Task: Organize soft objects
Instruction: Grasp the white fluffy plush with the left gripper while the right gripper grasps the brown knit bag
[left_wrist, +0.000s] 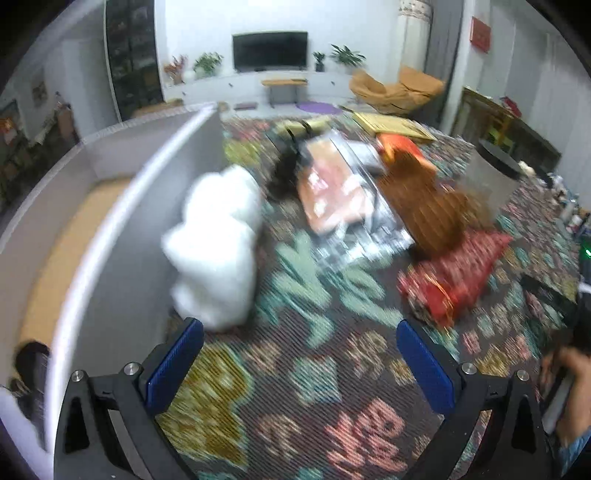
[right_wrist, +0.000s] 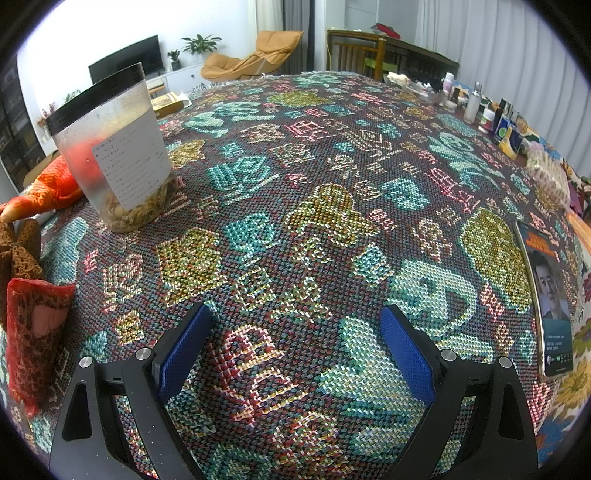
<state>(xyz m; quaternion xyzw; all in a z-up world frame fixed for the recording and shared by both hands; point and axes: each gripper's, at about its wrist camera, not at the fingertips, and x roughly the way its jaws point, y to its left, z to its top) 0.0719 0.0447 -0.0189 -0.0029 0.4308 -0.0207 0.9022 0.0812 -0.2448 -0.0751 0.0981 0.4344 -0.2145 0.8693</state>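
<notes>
Left gripper (left_wrist: 299, 354): spread, empty.
Right gripper (right_wrist: 295, 347): spread, empty.
Fluff (left_wrist: 218, 243): likely light, squashy; pinch mid-bulge.

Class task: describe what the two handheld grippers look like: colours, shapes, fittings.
Both the left gripper and the right gripper look alike: two black angular arms with triangular cut-outs, round silver bolts at the joints, and flat textured blue pads lining the fingers. No cables or markings show.
</notes>
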